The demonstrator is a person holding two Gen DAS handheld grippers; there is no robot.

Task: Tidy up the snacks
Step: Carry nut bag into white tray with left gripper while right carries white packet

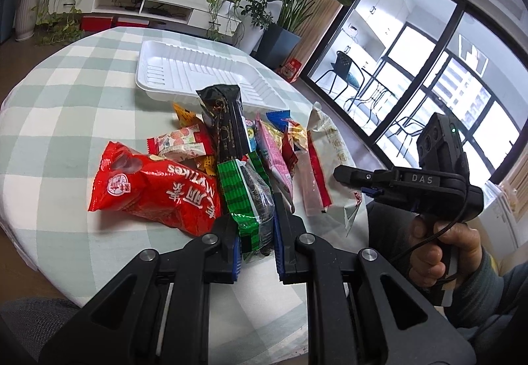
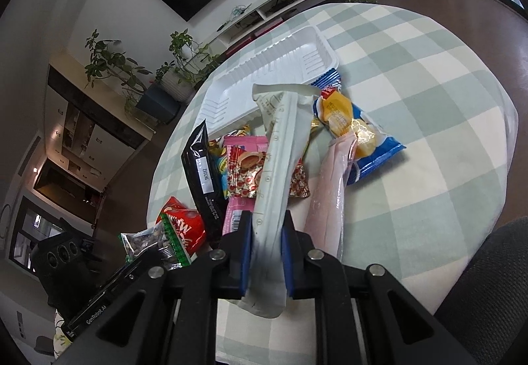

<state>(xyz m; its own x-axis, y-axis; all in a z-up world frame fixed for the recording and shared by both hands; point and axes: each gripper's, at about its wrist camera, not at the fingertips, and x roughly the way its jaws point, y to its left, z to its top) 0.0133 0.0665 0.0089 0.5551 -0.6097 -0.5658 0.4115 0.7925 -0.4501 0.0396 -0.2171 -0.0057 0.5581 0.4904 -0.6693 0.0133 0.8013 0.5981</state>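
Observation:
My left gripper (image 1: 255, 233) is shut on a clear packet with green edges and dark contents (image 1: 247, 193), at the near end of a heap of snack packets. A red bag (image 1: 155, 190) lies just left of it, and a black packet (image 1: 227, 124) leans up behind it. My right gripper (image 2: 267, 233) is shut on a long white packet (image 2: 280, 147) that sticks up toward the white tray (image 2: 313, 45). From the left wrist view, the right gripper (image 1: 343, 174) is at the heap's right side, held by a hand (image 1: 439, 243). The tray (image 1: 165, 68) holds nothing.
A pink long packet (image 2: 330, 193) and a blue packet with yellow contents (image 2: 356, 131) lie right of the white one. The round table has a checked cloth (image 1: 66, 94), and its edge runs close on the right. Plants and a TV cabinet (image 1: 138, 2) stand beyond.

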